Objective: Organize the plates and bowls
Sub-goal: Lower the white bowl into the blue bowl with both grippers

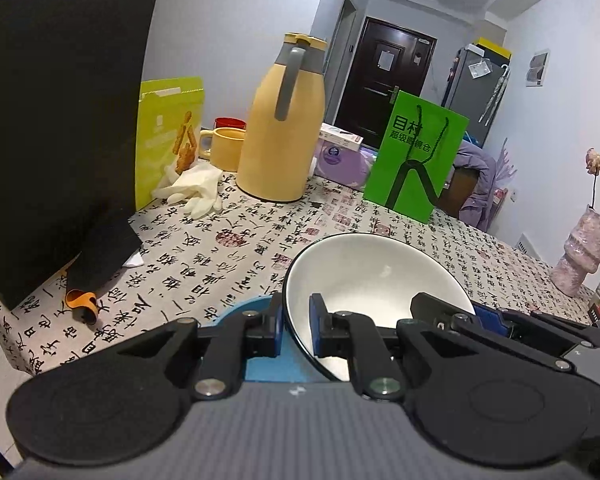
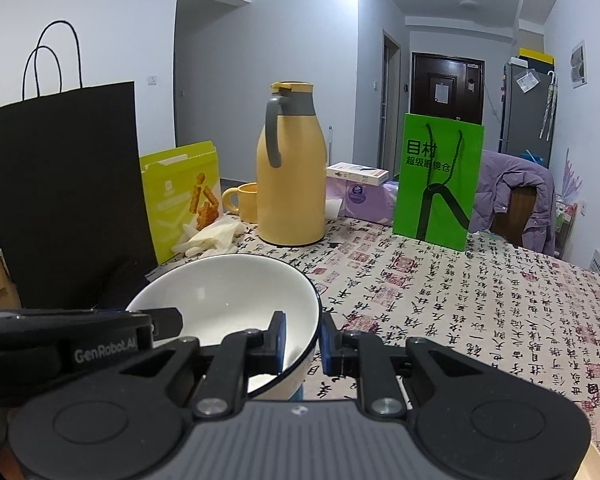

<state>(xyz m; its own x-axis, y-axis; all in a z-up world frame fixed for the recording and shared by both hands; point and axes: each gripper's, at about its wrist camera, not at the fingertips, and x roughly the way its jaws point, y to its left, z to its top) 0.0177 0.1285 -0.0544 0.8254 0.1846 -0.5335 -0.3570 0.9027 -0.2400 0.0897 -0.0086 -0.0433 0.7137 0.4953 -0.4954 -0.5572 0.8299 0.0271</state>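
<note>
So both grippers have the same thing here. The left gripper (image 1: 296, 330) has its blue-padded fingers (image 1: 315, 320) pinched nearly shut over the rim of the white ceramic bowl with the dark edge (image 1: 374, 280), one pad outside the wall and one inside. The right gripper (image 2: 303, 338) does the same on the opposite side of the rim, fingers (image 2: 281, 336) clamped with just the wall's thickness between them. In the left wrist view the bowl sits ahead and to the right of the fingers; in the right wrist view it sits ahead and to the left. So the bowl hangs between the two hands, neither one nearer, tilted a bit with its open side facing the cameras.

There's something blue (image 1: 274, 364) directly under the bowl, close to the fingers, hard to say what it is. Whether the bowl is lifted clear of the bench (image 2: 480, 300) or resting on that blue thing, can't tell.

Further out on the calligraphy-print cloth: a tall yellow thermos jug with a grey handle (image 2: 290, 168), a green paper bag (image 2: 438, 182), a black paper bag (image 2: 64, 184) and a yellow mug (image 2: 244, 200). Open bench lies to the right, looks like the easy place to go.
</note>
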